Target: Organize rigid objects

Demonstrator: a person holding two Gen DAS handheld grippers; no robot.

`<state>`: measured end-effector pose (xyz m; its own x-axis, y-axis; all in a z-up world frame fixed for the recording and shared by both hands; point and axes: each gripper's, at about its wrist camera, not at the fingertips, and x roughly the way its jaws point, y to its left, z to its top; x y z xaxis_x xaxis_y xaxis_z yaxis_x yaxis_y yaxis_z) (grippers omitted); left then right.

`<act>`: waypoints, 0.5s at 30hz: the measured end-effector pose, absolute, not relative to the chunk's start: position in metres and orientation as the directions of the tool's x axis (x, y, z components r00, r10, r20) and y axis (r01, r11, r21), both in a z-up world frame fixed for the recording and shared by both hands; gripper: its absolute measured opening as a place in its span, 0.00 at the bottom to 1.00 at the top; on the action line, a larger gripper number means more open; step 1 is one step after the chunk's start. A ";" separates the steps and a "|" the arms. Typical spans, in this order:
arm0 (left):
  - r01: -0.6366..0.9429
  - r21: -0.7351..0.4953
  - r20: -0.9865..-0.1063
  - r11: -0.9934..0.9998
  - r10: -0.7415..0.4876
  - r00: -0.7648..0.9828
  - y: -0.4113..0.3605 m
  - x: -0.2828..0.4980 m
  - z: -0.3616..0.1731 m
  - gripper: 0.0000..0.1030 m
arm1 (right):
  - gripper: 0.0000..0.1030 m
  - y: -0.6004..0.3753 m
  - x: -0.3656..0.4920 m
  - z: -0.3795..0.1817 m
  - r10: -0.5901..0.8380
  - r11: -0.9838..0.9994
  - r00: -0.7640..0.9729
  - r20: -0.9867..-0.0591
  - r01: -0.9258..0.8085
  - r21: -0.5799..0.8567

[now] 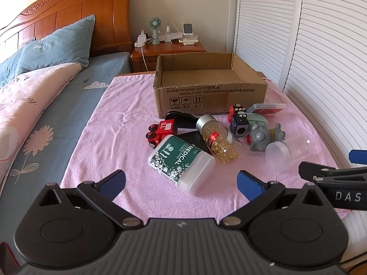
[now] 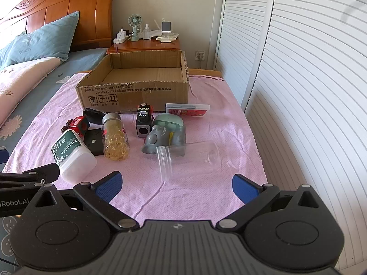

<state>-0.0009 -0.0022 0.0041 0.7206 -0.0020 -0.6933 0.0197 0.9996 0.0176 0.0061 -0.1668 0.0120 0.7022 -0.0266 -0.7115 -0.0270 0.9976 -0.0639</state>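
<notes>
An open, empty cardboard box (image 1: 211, 96) (image 2: 135, 91) stands on a pink cloth (image 1: 128, 123) (image 2: 206, 126). In front of it lie a green-labelled cotton swab box (image 1: 181, 161) (image 2: 72, 154), a pill bottle with yellow capsules (image 1: 218, 138) (image 2: 114, 137), a red toy train (image 1: 161, 131) (image 2: 76, 123), a black toy cube (image 1: 239, 126) (image 2: 143, 123), a grey figure (image 1: 261, 138) (image 2: 158, 141) and a clear jar on its side (image 1: 282, 152) (image 2: 185, 158). My left gripper (image 1: 181, 183) is open and empty, just short of the swab box. My right gripper (image 2: 176, 186) is open and empty, just short of the clear jar.
A red card case (image 2: 188, 110) (image 1: 267, 108) lies right of the box, a flat black item (image 2: 94, 141) under the bottles. The bed with pillows (image 1: 57, 43) is to the left, a nightstand (image 1: 169, 50) behind, white louvered doors (image 2: 298, 80) on the right.
</notes>
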 end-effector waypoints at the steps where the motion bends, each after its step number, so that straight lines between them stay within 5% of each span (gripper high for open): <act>1: 0.018 0.019 -0.694 1.000 0.000 0.720 -0.002 -0.001 0.004 0.99 | 1.00 -0.166 0.006 0.013 -0.025 0.998 0.702 -0.712 -0.029 -0.063; 15: 0.013 0.016 -0.693 1.000 0.002 0.721 -0.002 -0.001 0.004 0.99 | 1.00 -0.164 0.006 0.013 -0.025 0.997 0.706 -0.708 -0.030 -0.065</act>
<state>-0.0012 -0.0022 0.0037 0.7206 0.0020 -0.6934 0.0127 0.9998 0.0161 0.0056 -0.1642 0.0129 0.7056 -0.0248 -0.7082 -0.0301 0.9974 -0.0650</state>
